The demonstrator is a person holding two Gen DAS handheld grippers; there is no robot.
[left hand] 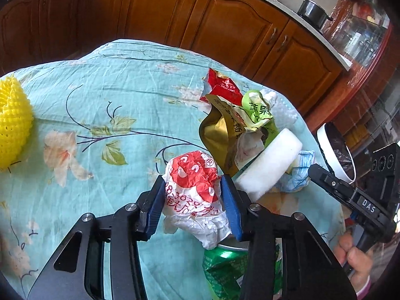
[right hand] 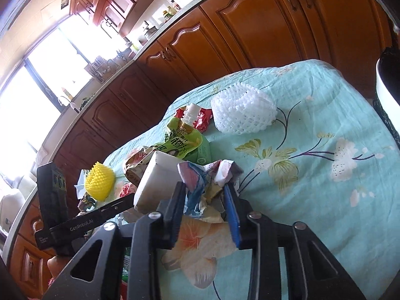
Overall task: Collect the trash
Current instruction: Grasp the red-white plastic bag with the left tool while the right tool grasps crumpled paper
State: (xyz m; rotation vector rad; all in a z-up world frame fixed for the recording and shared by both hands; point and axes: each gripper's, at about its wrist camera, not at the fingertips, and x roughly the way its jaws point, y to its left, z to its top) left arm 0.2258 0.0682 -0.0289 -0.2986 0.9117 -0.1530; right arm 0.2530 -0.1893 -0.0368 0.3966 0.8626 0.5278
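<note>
Your left claw (left hand: 192, 200) is closed on a crumpled red-and-white wrapper (left hand: 195, 190), its blue pads pressing both sides of the paper. Directly under that wrapper, a green can (left hand: 222, 262) lies on the teal floral cloth (left hand: 100, 87) covering the worktop. Your right claw (right hand: 205, 200) grips a crumpled blue-and-white wrapper (right hand: 200, 182), with a white foam block (right hand: 155, 182) just beside it on the left. Past the block lies a green spouted drink pouch (right hand: 187, 140), with a red packet (right hand: 202, 120) behind it and a white foam fruit net (right hand: 243, 115) near it to the right. A yellow foam net (left hand: 13, 120) sits well apart at the cloth's far left. A white-rimmed bin (left hand: 335, 155) with a dark liner stands off the worktop's right edge.
</note>
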